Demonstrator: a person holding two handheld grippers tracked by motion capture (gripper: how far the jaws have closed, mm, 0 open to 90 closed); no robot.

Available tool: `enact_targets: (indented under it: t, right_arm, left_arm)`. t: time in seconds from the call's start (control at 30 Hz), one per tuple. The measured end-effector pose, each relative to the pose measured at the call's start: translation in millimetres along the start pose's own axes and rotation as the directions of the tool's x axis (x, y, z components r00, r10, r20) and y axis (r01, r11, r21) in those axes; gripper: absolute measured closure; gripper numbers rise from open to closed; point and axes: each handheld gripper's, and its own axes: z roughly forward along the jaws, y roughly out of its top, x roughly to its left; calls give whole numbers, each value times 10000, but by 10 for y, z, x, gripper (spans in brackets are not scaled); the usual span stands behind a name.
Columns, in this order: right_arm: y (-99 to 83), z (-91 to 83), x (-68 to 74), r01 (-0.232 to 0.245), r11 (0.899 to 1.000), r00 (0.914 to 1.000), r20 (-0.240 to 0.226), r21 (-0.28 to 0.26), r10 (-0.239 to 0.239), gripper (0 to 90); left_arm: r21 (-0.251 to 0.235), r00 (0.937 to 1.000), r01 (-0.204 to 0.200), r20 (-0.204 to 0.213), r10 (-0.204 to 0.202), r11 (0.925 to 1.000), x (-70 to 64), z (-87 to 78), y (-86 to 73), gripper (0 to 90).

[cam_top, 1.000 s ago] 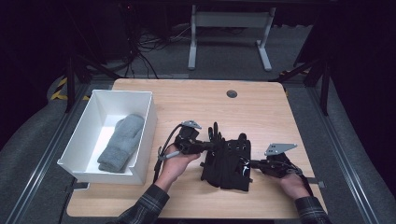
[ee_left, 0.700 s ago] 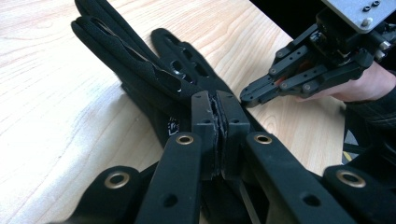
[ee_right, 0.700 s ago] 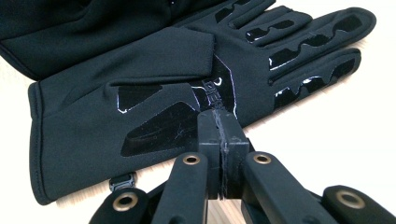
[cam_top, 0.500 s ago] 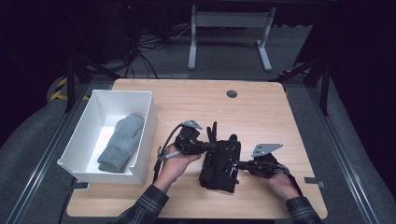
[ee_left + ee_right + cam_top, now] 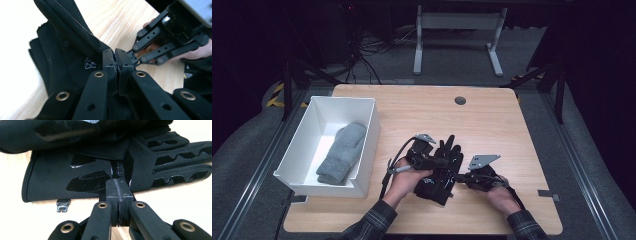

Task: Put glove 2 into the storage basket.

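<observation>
The left hand-held gripper (image 5: 438,162) has its jaws together, pinched on the fabric of a black glove (image 5: 439,175), apparently at a fold near the palm, where the left gripper view shows a small white logo beside the jaws. The right hand-held gripper (image 5: 461,176) likewise has its jaws together, and in the right gripper view they meet at the glove's long edge; whether cloth is actually caught between them cannot be told with certainty. What seems to be a pair of black gloves lies stacked, or one glove folded over, near the middle of the bench's near edge, fingers pointing toward the far edge. By judgement the material is light, soft and limp; it will drape and sag from any single hold, so a hold at the cuff or at a doubled edge should control it best. The glossy grip patches on palm and fingers look tacky rather than slippery. A small clip (image 5: 62,205) sits at the cuff end and may snag. Outward, a white bin (image 5: 362,145) stands near the bench's left edge, holding a grey mitten (image 5: 343,151); its near wall rises between the gloves and the bin's floor. A dark round grommet (image 5: 460,100) sits toward the far edge, well apart. The remaining bench (image 5: 492,120) surface offers no obstruction.
</observation>
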Motion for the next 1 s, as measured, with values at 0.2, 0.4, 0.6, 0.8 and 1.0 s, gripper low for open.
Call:
enact_targets:
  t: [0.2,0.4,0.6,0.8,1.0]
  right_arm:
    - [17,28,10,45,10000,10000,-9,-23,-45,900]
    - [31,48,19,89,9999,10000,15,-47,-89,900]
    - [-9,-65,-12,-4,9999,9999,137,-161,7,887]
    - [-181,-402,-240,-930,9926,9902,972,-777,1004,671]
    - [-310,-490,-387,-1371,9861,9709,1847,-940,1526,452]
  left_arm:
    - [204,10000,27,-12,-27,9998,-3,127,17,876]
    - [281,9998,186,-14,-186,9994,26,254,-9,862]
    - [-106,9999,-52,-139,51,9999,-31,206,3,743]
    - [306,9987,-496,-86,498,9983,-155,221,-61,891]
    - [1172,9976,-685,187,668,9907,-255,409,-192,897]
